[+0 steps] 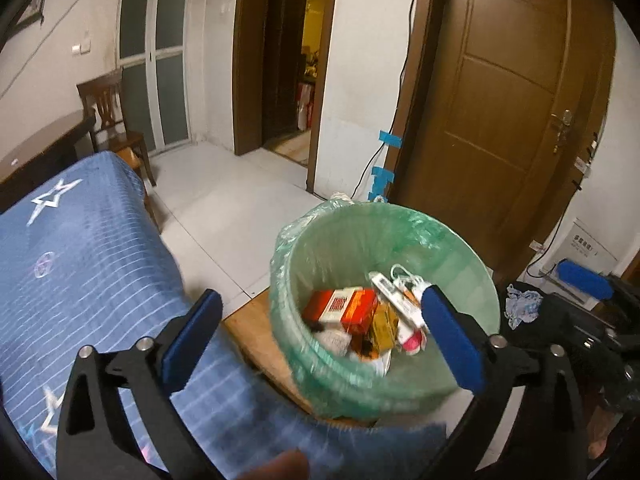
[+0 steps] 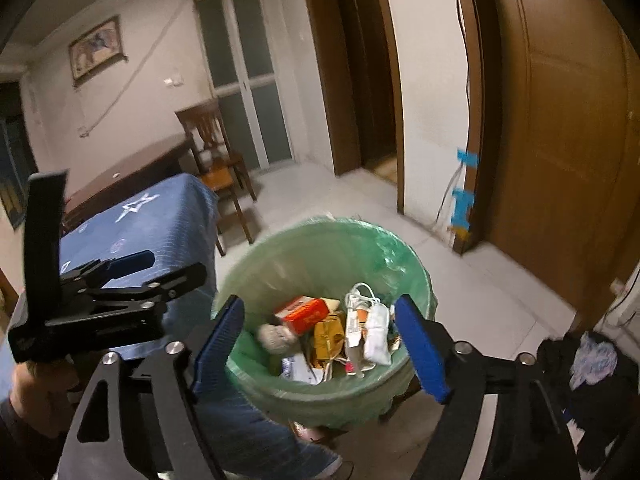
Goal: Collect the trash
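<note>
Green-lined bin holding trash, both grippers empty

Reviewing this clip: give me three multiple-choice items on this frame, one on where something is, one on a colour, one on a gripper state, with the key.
1. Where is the red and white box?
A. On the blue cloth
B. Inside the lined bin
C. On the chair

2. What colour is the bin liner?
A. Black
B. Pale green
C. Yellow

3. How does the right gripper stand?
A. Open, holding nothing
B. Shut on a box
C. Shut on the liner

Key: 1 B, the box lies among the trash in the bin. 2 B, translucent green plastic drapes over the rim. 3 A, its blue pads sit wide apart with only the bin seen between them.
</note>
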The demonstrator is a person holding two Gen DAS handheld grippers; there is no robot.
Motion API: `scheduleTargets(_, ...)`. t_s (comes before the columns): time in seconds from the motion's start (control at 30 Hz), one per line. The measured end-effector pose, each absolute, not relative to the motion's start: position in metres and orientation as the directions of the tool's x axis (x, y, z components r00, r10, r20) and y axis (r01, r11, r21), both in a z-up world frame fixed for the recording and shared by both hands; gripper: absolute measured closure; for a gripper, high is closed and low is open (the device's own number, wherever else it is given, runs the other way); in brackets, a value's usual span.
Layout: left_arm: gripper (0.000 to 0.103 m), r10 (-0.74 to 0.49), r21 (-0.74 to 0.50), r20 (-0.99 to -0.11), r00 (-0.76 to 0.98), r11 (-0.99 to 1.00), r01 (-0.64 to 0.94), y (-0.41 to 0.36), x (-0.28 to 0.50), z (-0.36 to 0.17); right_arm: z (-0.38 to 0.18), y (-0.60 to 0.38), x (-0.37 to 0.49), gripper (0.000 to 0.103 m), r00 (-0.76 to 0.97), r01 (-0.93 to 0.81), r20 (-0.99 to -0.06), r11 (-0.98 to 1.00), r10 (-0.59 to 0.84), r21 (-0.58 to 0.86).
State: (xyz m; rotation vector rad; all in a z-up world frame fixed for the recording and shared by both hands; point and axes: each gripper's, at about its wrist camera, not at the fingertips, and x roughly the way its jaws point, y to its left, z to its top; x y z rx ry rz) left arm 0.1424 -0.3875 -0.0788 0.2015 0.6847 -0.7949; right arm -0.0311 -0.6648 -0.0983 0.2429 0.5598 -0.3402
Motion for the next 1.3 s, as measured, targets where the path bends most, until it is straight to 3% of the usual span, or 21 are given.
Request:
scheduleTargets(0.3, 0.006, -0.61, -0.049, -0.518, 0.6, 0.721, 0.691, -0.302, 0.08, -0.055, -0.084, -0.574, -0.117, 0.006, 0.846, 0.43, -0.381, 0.9, -0.374, 0.071)
scheduleTargets(0.9, 0.006, -0.614, 0.01, -0.412, 0.673, 0.736, 0.677, -0.267, -0.001, -0.035, -0.088, -0.522, -0.217, 0.005, 0.829, 0.501, -0.325, 0.862, -0.456, 0.07)
scheduleTargets(1.1, 0.006, -0.639, 0.026, -0.344, 0.688, 0.726, 0.687, -0.264, -0.017, -0.025, -0.076, -0.534, -0.228, 0.005, 0.82, 0.535, -0.28, 0.843, -0.5, 0.06)
scheduleTargets(1.3, 0.006, -0.664, 0.039, -0.332, 0.671, 0.701, 0.712, -0.27, -0.023, -0.029, -0.076, -0.542, -0.226, 0.005, 0.828, 0.529, -0.264, 0.846, -0.496, 0.07)
